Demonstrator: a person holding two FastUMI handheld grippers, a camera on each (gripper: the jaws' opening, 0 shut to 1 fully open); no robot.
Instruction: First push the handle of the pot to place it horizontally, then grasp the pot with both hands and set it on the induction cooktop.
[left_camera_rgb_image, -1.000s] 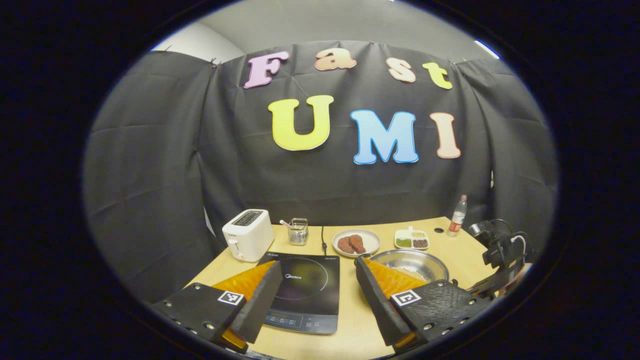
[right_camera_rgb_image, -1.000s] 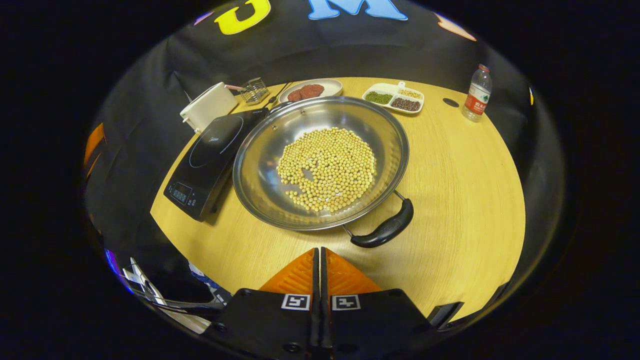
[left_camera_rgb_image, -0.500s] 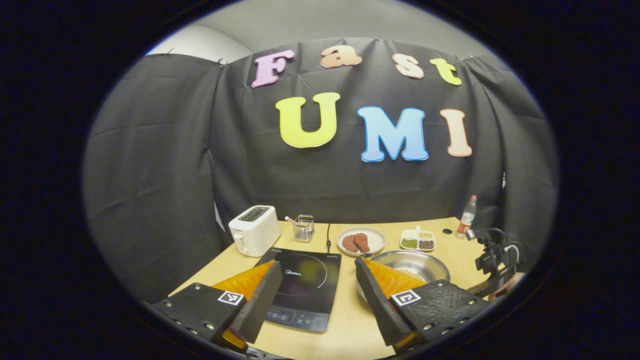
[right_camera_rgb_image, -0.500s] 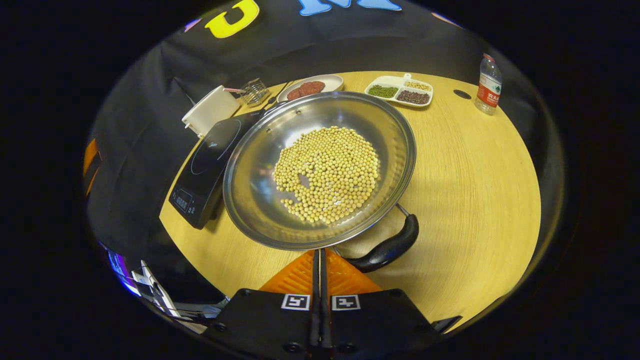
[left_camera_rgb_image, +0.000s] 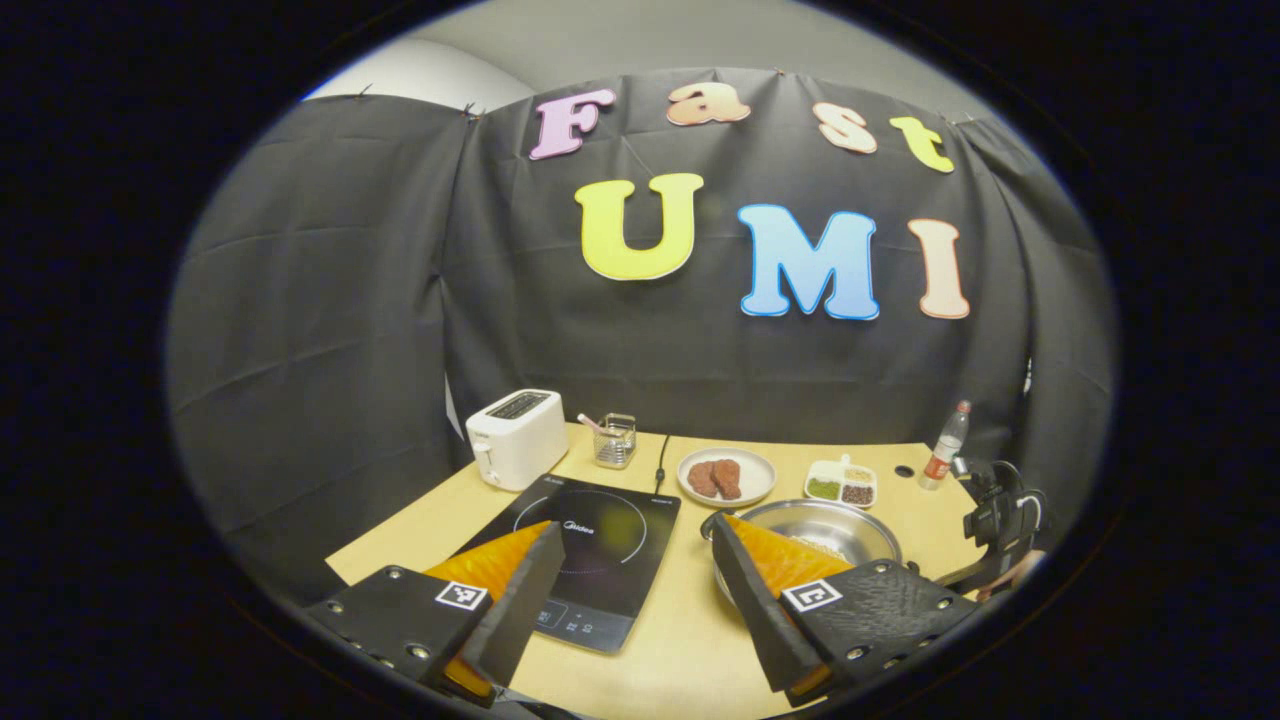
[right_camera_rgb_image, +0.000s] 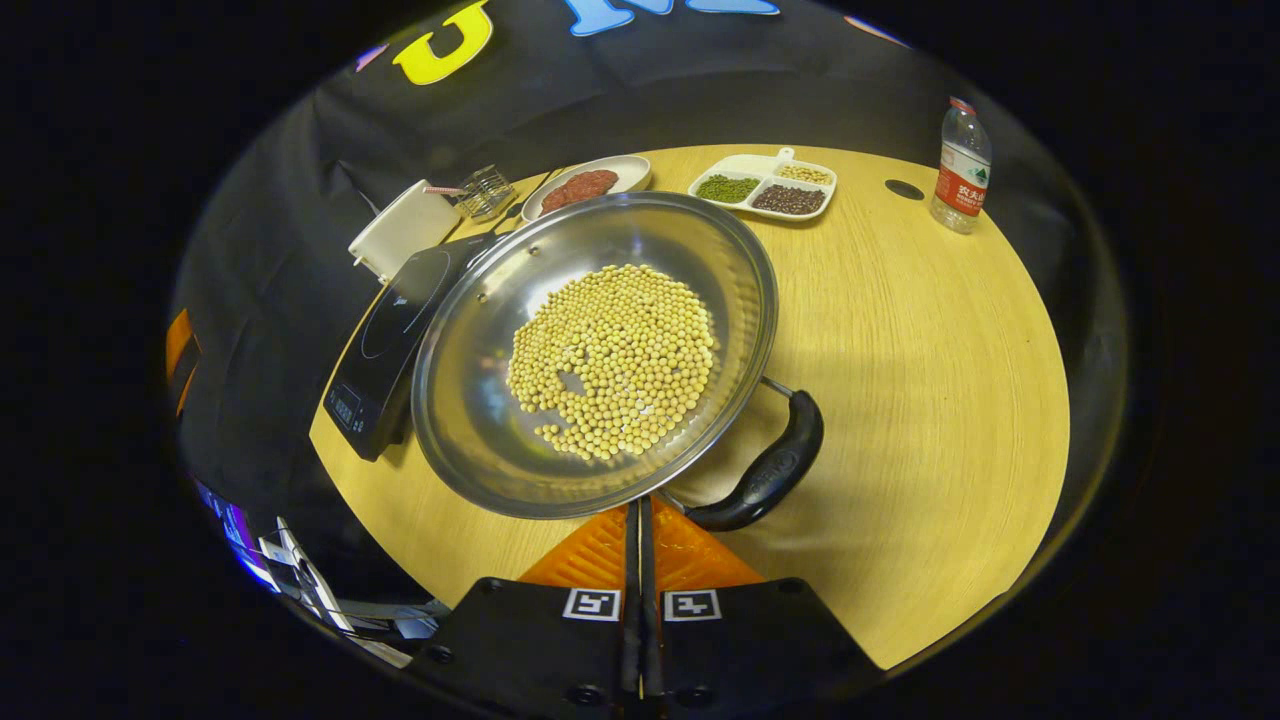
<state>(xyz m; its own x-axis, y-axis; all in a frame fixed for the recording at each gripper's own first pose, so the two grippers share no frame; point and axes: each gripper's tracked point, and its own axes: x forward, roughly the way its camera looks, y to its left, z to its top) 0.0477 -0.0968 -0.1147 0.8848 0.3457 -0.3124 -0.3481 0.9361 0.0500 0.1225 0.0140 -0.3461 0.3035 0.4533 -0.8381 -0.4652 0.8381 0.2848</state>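
Note:
A steel pot (right_camera_rgb_image: 480, 420) holding soybeans (right_camera_rgb_image: 615, 360) sits on the wooden table in the right gripper view. Its black handle (right_camera_rgb_image: 765, 470) points to the near right. My right gripper (right_camera_rgb_image: 640, 505) is shut with nothing between its fingers, and its tips sit at the pot's near rim beside the handle's near end. The black induction cooktop (right_camera_rgb_image: 395, 330) lies left of the pot. In the left gripper view my left gripper (left_camera_rgb_image: 635, 545) stands open above the table's near edge, with the cooktop (left_camera_rgb_image: 590, 530) ahead and the pot (left_camera_rgb_image: 845, 525) to the right.
At the back stand a white toaster (left_camera_rgb_image: 515, 435), a wire holder (left_camera_rgb_image: 615, 440), a plate of meat (left_camera_rgb_image: 725, 475), a divided dish of beans (left_camera_rgb_image: 843, 483) and a water bottle (left_camera_rgb_image: 945, 445). The right gripper's black body (left_camera_rgb_image: 1000, 515) shows at the far right. Bare wood lies right of the pot.
My right gripper has come forward to the pot's near rim, beside the handle. My left gripper has drawn back a little, so the cooktop sits farther off.

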